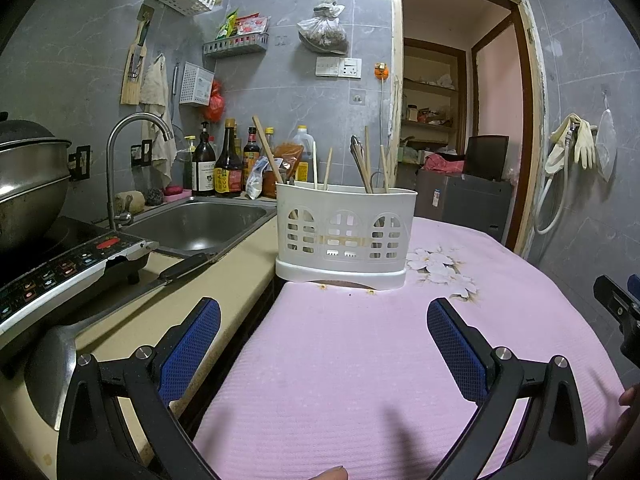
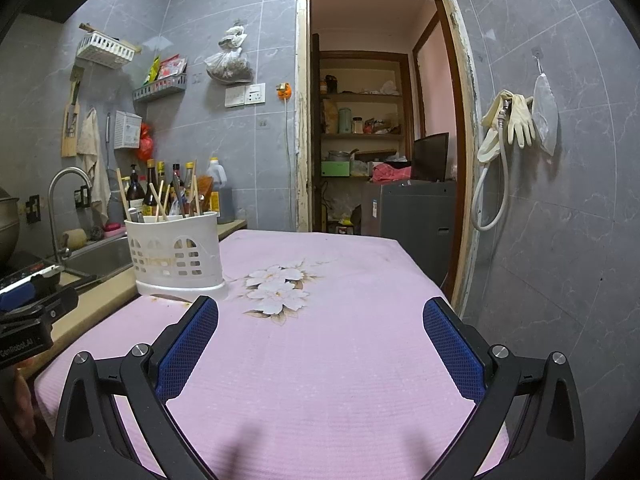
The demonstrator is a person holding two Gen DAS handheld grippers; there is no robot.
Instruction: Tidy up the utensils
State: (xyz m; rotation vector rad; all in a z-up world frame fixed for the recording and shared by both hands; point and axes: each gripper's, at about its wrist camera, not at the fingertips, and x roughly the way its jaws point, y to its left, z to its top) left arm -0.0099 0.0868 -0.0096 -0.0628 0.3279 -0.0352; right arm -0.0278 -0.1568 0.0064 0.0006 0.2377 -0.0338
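Left claw (image 1: 324, 320) and right claw (image 2: 320, 318) are held wide apart, nothing gripped, above the pink cloth (image 1: 360, 360) on the worktop. Farther on, a white caddy (image 1: 346, 236) is stood at the cloth's far-left edge, with chopsticks (image 1: 328, 168) and metal utensils (image 1: 360, 160) upright inside, the sink (image 1: 200, 224) just beside it.

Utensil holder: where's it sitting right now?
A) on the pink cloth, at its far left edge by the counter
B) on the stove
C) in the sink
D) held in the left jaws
A: the white utensil holder stands upright on the pink cloth, next to the counter; both grippers hang open and empty in front of it.
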